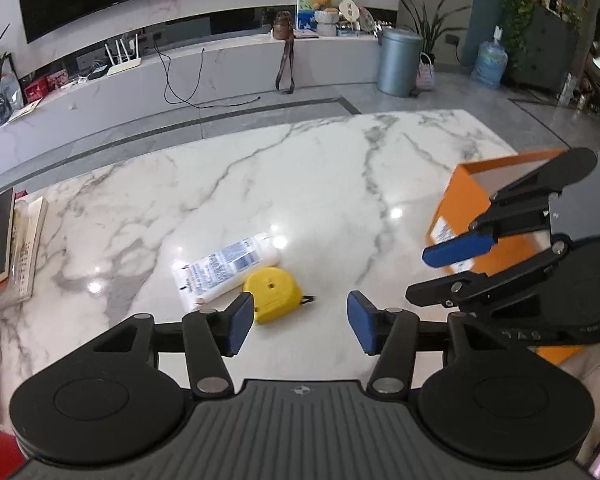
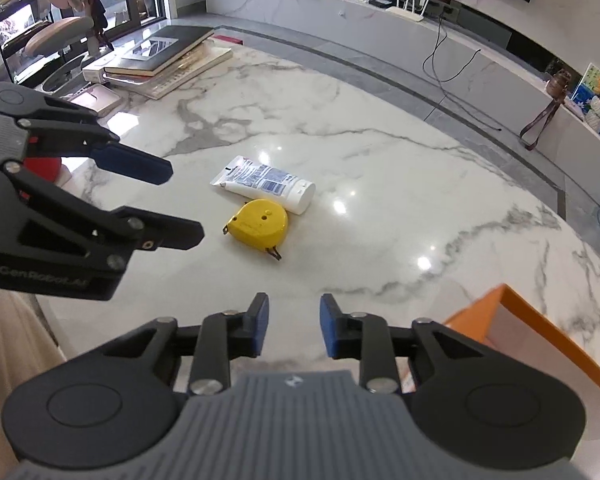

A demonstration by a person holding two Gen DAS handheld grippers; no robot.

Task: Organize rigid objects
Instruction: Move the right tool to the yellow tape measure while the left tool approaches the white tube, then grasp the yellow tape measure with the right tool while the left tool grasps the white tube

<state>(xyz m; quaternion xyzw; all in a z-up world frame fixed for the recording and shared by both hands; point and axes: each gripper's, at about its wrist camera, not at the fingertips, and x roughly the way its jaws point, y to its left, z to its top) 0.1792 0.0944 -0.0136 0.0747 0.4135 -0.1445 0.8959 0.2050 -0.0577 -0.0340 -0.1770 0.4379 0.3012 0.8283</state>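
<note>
Scanning left to right on the marble table (image 2: 380,168): stack of books (image 2: 160,60) at the far left edge, then the white tube (image 2: 270,184) lying flat mid-table with the yellow tape measure (image 2: 260,222) touching its near side, then the orange box (image 1: 460,200) at the right edge, open top. Both items look not yet picked, so my read is we're at the approach step, with the box as the likely drop spot. Risks: tube and tape measure are in contact, so closing on one could shove or drag the other; the tape measure's rounded hard shell could squirt out of the pads on polished marble if the pinch lands off-centre; its small hook tab sticks out toward the near side and could snag; the two grippers sit close together over the same spot and could clash if both go in at once; the box could slide if bumped by the right tool, which hangs right next to it. Tools: left gripper (image 1: 300,322) jaws spread fairly wide, empty, hovering just near of the tape measure, touching nothing. Right gripper (image 2: 294,326) jaws parted narrower, also empty, near of both items, with the box just to its right
</note>
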